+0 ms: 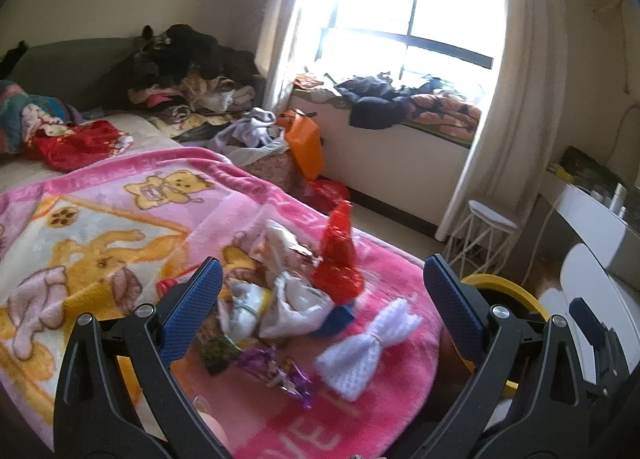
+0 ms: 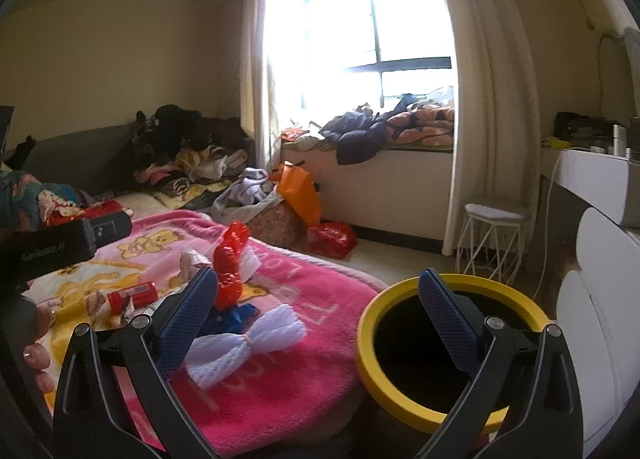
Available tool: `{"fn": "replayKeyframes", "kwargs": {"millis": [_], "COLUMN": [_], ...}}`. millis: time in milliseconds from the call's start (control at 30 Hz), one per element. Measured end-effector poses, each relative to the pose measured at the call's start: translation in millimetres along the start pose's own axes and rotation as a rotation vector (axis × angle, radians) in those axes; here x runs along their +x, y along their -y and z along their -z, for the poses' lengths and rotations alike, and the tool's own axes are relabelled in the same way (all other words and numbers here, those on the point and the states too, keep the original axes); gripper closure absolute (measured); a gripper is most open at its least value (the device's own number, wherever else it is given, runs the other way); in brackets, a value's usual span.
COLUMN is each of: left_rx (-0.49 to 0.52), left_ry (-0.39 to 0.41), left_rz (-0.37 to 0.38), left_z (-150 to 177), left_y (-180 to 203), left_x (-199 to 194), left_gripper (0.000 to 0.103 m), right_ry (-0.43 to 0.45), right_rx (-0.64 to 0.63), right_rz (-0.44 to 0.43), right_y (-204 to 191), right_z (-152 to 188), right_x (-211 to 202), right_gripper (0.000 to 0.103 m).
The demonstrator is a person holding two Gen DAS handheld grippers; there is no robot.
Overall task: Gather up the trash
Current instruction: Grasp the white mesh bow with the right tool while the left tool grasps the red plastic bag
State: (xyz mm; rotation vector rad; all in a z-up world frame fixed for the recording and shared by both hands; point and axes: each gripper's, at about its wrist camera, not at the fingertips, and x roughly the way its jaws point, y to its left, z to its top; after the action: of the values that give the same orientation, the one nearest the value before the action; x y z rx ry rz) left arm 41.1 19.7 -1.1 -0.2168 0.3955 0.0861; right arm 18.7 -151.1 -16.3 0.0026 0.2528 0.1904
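Both my grippers, left and right, hang with jaws wide apart and empty. The trash pile lies on the pink blanket, just left of the yellow-rimmed bin. I'd lower the left over one wrapper, pinch only that, and avoid snagging the blanket.

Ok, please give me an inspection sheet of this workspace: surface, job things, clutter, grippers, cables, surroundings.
Surface: pink blanket on the bed.
Job's things: wrapper pile, red bag, white mesh bow; yellow-rimmed bin beside the bed.
Clutter: clothes heap, orange bag.
Grippers: left gripper open, empty; right gripper open, empty.
Cables: white cable by the dresser.
Surroundings: bright window, white stool.
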Motion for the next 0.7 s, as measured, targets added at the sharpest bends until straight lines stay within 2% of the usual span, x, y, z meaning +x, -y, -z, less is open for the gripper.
{"fn": "replayKeyframes", "kwargs": {"millis": [300,500,600,700], "left_rx": [-0.043,-0.058,-0.060,-0.052], "left_ry": [0.017,-0.005,-0.015,-0.009], "left_rz": [-0.083,-0.116,-0.112,-0.065], "left_z": [-12.5,-19.2,-22.4,-25.7], "left_y": [-28.0,-43.6,-48.1,-48.9], "left_x": [3.5,12.5,19.8,27.0], "left_gripper": [0.011,0.011,0.011,0.011], "right_ry": [-0.030,-0.042,-0.070,-0.120], "right_rx": [-0.019,-0.018,-0.009,-0.007], "right_rz": [-0.080,-0.110,-0.100,-0.072], "right_y": [-29.7,-47.5,-51.3,-50.7], "right_z": [-8.8,-17.2,-18.3,-15.1], "right_x": [20.0,38.1,50.8,67.8], "right_gripper": [0.005,0.005,0.005,0.005]}}
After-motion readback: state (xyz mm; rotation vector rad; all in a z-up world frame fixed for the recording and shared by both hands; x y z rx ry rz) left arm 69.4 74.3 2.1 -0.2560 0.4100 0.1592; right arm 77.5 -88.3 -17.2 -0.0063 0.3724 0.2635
